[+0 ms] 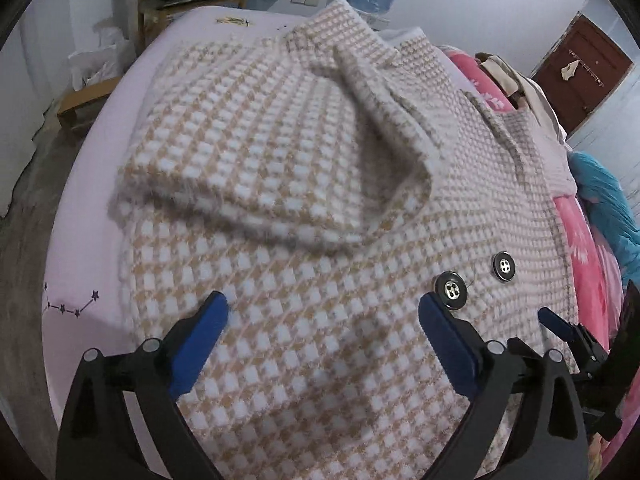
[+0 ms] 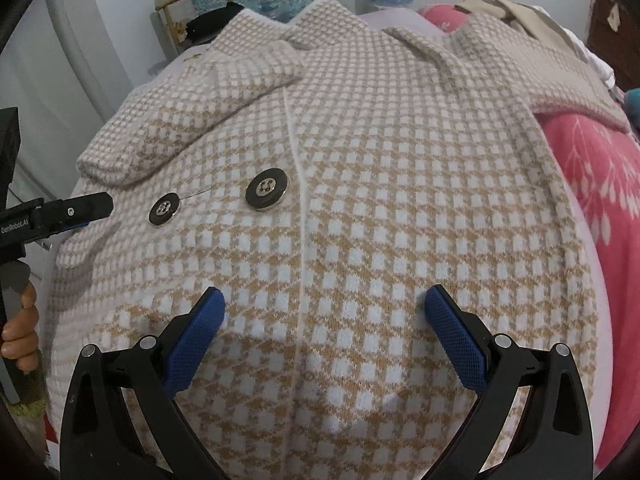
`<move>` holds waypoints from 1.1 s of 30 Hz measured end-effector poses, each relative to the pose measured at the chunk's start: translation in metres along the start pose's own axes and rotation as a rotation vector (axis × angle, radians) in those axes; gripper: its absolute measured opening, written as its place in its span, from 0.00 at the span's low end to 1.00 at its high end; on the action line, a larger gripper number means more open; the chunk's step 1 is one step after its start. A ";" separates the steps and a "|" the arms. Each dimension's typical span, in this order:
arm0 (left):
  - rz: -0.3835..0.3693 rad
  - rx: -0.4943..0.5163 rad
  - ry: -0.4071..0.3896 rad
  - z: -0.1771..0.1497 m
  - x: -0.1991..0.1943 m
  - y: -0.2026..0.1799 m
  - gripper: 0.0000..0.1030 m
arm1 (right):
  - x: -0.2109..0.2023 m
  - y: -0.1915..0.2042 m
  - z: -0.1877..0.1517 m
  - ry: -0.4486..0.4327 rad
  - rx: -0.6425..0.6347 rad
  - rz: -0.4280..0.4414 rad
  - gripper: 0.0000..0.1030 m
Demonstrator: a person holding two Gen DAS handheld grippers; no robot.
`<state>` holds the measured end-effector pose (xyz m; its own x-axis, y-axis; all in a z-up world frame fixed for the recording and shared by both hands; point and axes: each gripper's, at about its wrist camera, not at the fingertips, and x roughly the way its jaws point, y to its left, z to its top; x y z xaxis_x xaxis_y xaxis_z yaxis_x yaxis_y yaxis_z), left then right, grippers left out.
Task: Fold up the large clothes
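1. The left gripper [image 1: 323, 312] is held with jaws spread wide and empty; the coat [image 1: 320, 208] lies under and ahead of them on the bed [image 1: 100, 216]
2. The right gripper [image 2: 323, 306] is likewise spread, nothing pinched, the coat's front seam [image 2: 298, 184] seen between its jaws
3. The folded sleeve [image 1: 256, 152], ahead of the left jaws, could be dragged open if only the top layer were pinched
4. The 2 buttons [image 1: 452, 290] beside the left gripper's right jaw could be snagged

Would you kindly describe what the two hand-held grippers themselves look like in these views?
Each hand-held gripper, left and right, has black curved arms with silver pivot pins and blue textured pads. In the right wrist view, the left tool's black body carries white lettering. No sleeve shows.
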<state>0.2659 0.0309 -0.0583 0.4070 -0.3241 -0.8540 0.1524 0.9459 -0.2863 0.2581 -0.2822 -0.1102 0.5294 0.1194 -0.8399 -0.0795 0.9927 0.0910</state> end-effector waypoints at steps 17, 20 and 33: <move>-0.149 -0.109 -0.060 -0.008 -0.009 0.023 0.95 | -0.003 -0.005 -0.007 -0.021 -0.024 0.018 0.93; -0.192 -0.135 -0.067 -0.009 -0.010 0.029 0.95 | -0.004 -0.004 -0.007 -0.014 -0.026 0.021 0.93; -0.164 -0.023 -0.155 -0.003 -0.033 0.021 0.95 | -0.046 -0.008 0.081 -0.104 -0.053 0.146 0.93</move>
<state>0.2526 0.0611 -0.0372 0.5120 -0.4700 -0.7190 0.2076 0.8799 -0.4273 0.3029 -0.2942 -0.0284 0.5930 0.2657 -0.7601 -0.2045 0.9627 0.1770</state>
